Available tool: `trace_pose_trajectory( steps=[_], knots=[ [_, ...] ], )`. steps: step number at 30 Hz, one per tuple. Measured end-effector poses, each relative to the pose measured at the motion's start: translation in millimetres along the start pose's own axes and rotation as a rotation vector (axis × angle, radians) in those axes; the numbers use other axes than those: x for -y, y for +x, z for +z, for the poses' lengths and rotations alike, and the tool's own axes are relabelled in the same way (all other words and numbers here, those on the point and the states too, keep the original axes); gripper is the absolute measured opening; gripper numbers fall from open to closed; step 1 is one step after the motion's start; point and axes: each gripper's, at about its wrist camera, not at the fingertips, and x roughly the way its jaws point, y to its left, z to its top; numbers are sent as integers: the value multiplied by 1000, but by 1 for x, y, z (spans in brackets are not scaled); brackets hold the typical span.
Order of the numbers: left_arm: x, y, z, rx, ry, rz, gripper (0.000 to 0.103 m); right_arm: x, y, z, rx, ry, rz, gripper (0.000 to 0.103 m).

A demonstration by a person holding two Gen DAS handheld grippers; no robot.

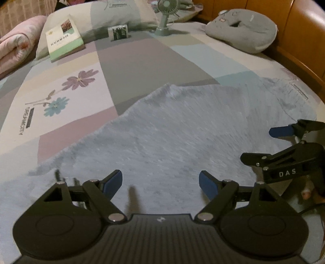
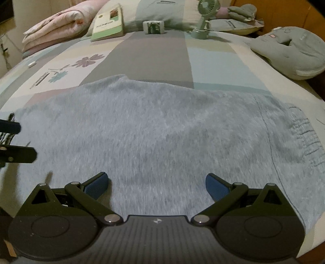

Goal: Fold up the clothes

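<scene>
Plainly, left wrist view: left gripper (image 1: 160,183) spread wide, holding nothing, over grey fleece garment (image 1: 172,126) filling lower frame.
Right wrist view: right gripper (image 2: 156,185) likewise wide, empty; garment (image 2: 154,130) flat across bedsheet (image 2: 150,54).
Risk: thick pile; pinching one layer could drag it crooked.

Both views are taken low and close over the near edge of a bed (image 2: 142,52), looking forward along open blue-padded fingers toward the headboard end, with the grey garment (image 1: 182,132) filling the foreground. The left wrist view is angled slightly rightward, so the right gripper (image 1: 284,142) is caught at its right edge; the right wrist view is squarer to the bed, with the left gripper (image 2: 12,140) cut off at its left edge. Shared by both are the garment, the patchwork sheet, the book (image 1: 64,37), the small fan (image 2: 205,16) and the grey cushion (image 1: 243,30).
</scene>
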Motion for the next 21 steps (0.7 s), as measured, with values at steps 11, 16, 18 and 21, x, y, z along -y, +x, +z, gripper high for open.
trace_pose_trajectory(
  steps=[11,16,18,21],
  knots=[
    [21,8,5,-22,11,20,83,29,-20,15,24,113,81,103],
    [27,10,5,-31,21,15,83,40,-8,2,37,188,100,103],
    [28,10,4,-32,23,14,83,42,-9,0,54,206,114,103],
    [30,6,4,-23,30,6,83,53,-18,-2,88,267,164,103]
  ],
)
